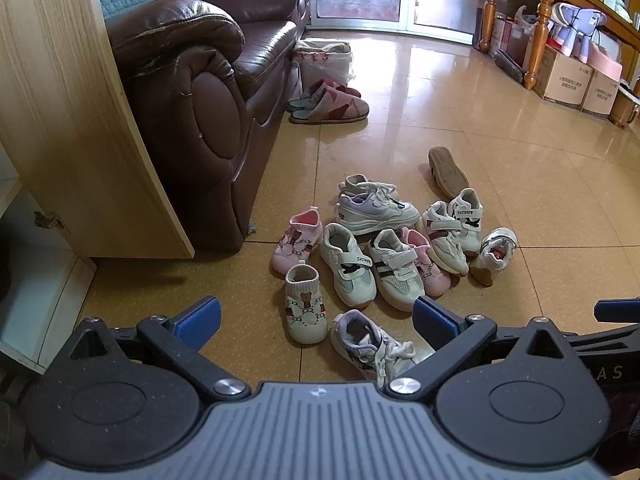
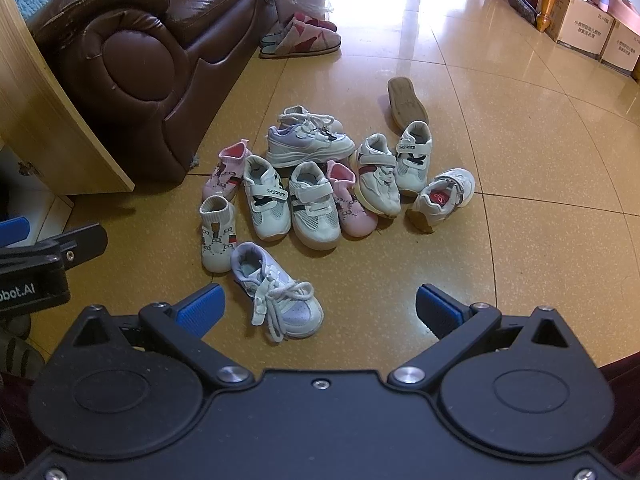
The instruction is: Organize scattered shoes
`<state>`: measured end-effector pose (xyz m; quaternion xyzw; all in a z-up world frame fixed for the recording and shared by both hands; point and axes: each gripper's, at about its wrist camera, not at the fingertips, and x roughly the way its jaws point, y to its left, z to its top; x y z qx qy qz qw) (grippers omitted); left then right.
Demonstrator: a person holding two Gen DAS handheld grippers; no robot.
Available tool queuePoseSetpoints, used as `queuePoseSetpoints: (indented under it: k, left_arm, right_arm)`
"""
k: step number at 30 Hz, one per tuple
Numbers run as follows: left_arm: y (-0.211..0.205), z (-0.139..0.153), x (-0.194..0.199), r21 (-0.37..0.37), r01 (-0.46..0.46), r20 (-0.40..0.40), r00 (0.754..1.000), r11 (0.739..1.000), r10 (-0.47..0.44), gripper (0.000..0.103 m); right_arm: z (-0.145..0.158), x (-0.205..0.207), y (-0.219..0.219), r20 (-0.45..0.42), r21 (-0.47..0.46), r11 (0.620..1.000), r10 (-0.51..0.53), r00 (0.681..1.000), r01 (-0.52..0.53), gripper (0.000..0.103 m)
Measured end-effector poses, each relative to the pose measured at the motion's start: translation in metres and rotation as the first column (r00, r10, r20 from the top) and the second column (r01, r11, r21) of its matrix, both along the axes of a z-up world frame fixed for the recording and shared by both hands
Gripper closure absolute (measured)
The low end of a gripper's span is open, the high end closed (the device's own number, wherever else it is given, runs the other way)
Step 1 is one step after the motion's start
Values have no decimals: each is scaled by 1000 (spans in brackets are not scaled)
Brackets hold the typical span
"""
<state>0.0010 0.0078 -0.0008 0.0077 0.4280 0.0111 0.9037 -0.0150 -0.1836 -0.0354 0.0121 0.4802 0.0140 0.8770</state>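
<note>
Several small children's shoes lie in a loose heap on the tan tiled floor. Nearest is a white laced sneaker (image 2: 280,294) (image 1: 370,344), beside a white bear-print sock shoe (image 2: 216,234) (image 1: 305,306). Behind them sit white strap sneakers (image 2: 312,204) (image 1: 394,266), pink sock shoes (image 2: 224,170) (image 1: 297,240), a lavender laced sneaker (image 2: 308,144) (image 1: 376,208) and an overturned shoe showing its brown sole (image 2: 407,102) (image 1: 448,172). My left gripper (image 1: 316,320) hangs open above the near shoes, holding nothing. Open too, my right gripper (image 2: 318,308) hovers over the laced sneaker.
A brown leather sofa (image 1: 200,92) and a wooden panel (image 1: 72,120) stand at the left. A pair of pink slippers (image 1: 332,104) and a bag (image 1: 324,60) lie beyond the sofa. Cardboard boxes (image 1: 568,76) under a wooden table (image 1: 540,20) line the right. Bare floor lies right of the heap.
</note>
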Motion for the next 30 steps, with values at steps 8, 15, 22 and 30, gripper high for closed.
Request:
queuePoseSetpoints:
  k: [8,15,22,30]
  left_arm:
    - [-4,0,-4,1,0,2,1000,1000,0,0]
    - [-3,-2,-2,0,2,2,1000,1000,-2,0]
    - [-1,-3,-2,2,0,0,1000,1000,0,0]
    - [-3,-2,1,7,1,-5,1000,1000,-1,0]
  right_arm:
    - [0,0,0,1,2,1000,1,1000,-1,0]
    - [-1,-1,-1,2,3,1000,2,1000,-2,0]
    - [-1,-3,0,3,3,1000,1,1000,-1,0]
    - [-1,-2,-1,1,2,1000,1,1000,-1,0]
